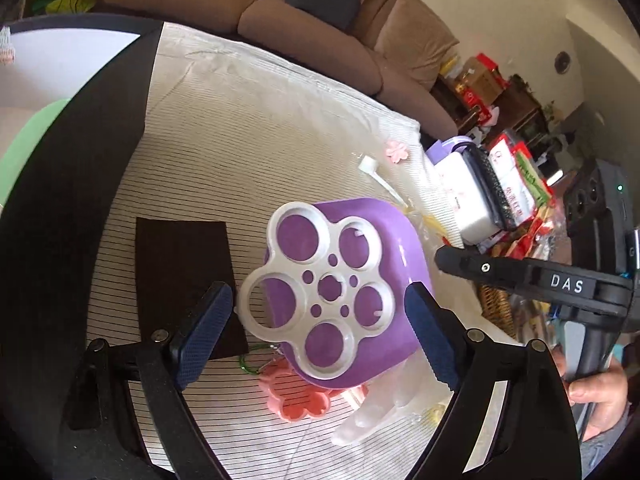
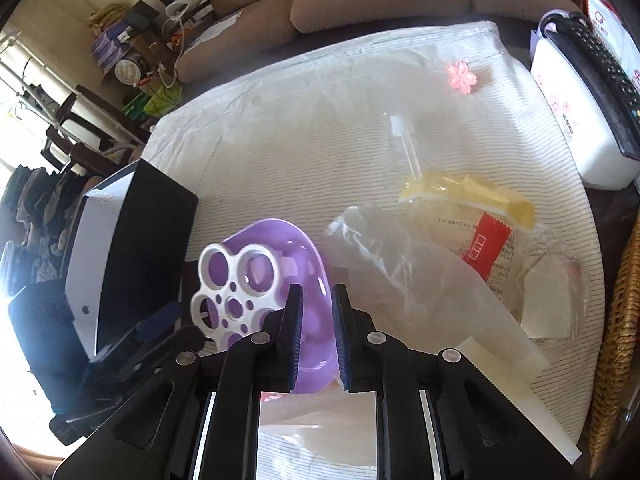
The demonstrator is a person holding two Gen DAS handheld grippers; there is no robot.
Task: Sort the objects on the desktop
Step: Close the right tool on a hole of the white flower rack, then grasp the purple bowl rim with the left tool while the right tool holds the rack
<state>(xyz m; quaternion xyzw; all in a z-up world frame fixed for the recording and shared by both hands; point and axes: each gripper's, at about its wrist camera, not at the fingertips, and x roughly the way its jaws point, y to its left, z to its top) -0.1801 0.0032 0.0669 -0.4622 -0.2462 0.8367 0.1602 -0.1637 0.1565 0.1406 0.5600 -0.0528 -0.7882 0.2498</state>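
Observation:
A purple bowl (image 1: 384,280) with a white flower-shaped holed lid (image 1: 320,292) resting askew on it is above the striped cloth. My left gripper (image 1: 320,320) is open, its blue fingers on either side of the bowl and lid. My right gripper (image 2: 316,312) is shut on the bowl's rim (image 2: 320,280), fingers nearly closed; the lid (image 2: 236,292) sits to its left. In the left view the right gripper (image 1: 452,258) reaches in from the right. A coral flower-shaped piece (image 1: 296,396) lies under the bowl.
A black box (image 2: 132,248) with white inside stands left. A dark rectangle (image 1: 184,280), a clear plastic bag (image 2: 400,276), a yellow-topped packet (image 2: 468,208), a white stick (image 2: 404,144), a pink flower (image 2: 462,74) and a white case (image 2: 576,120) lie around. A wicker basket (image 2: 616,336) stands right.

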